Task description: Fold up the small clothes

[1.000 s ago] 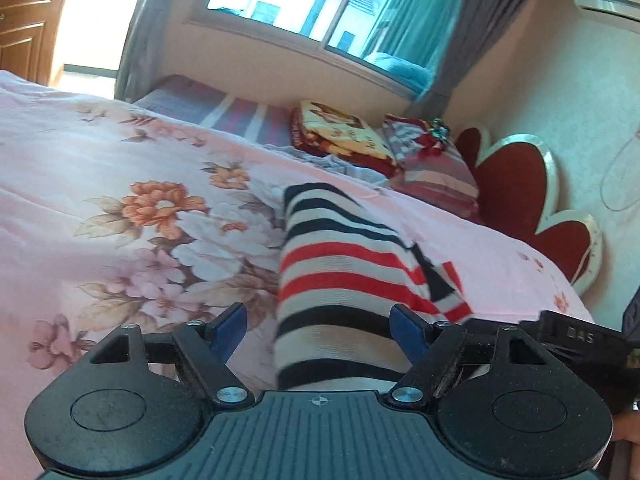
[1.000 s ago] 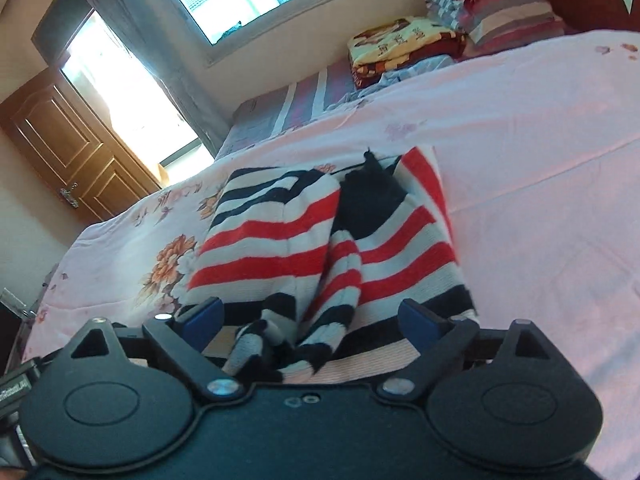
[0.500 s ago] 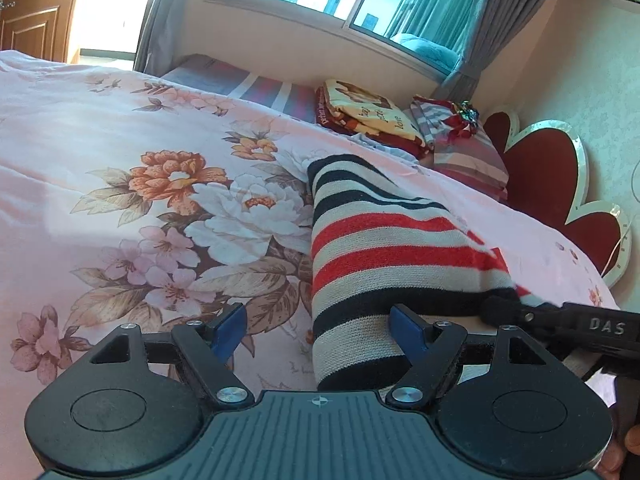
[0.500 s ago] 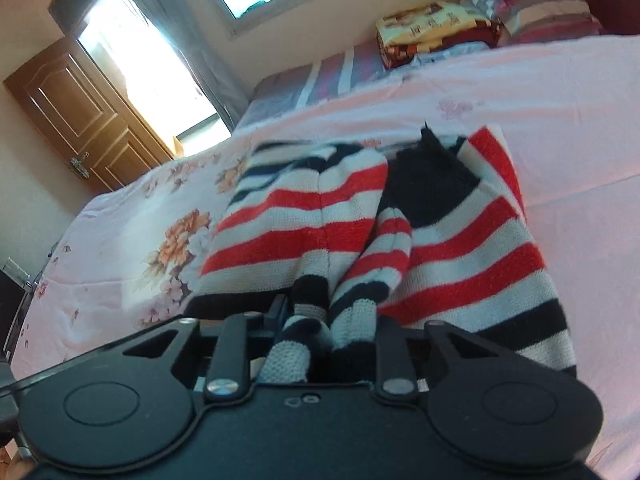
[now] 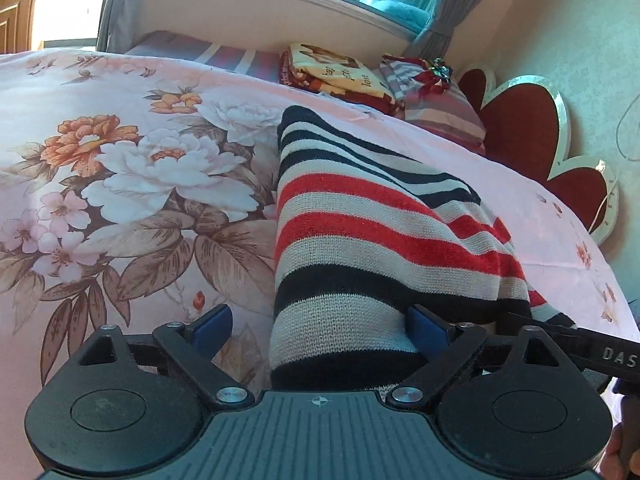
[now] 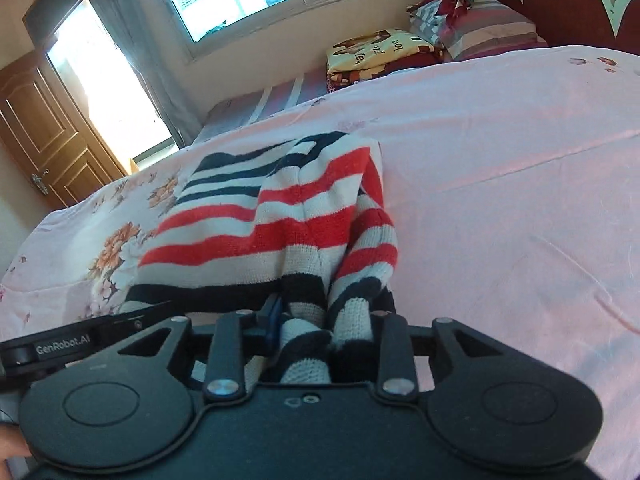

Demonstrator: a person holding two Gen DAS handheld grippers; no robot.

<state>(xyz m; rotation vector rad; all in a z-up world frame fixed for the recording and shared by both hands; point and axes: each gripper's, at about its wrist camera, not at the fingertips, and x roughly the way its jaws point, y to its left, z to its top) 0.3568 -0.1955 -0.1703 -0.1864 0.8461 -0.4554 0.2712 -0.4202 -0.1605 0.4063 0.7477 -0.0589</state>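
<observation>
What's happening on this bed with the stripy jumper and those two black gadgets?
A person is folding a small striped sweater on the floral bedspread with a hand-held gripper in each hand. The right gripper has a bunched sleeve end between its jaws, which are opening. The left gripper straddles the sweater's near edge; its jaws are opening wide too, not pinching.

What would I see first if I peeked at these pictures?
First, the striped sweater, red, navy and cream, lying in the middle of the pink flowered bedspread. The right hand-held gripper pinches its bunched near edge while its jaws ease open, and the left hand-held gripper opens wide around the hem. Behind, folded blankets sit under the window.
</observation>
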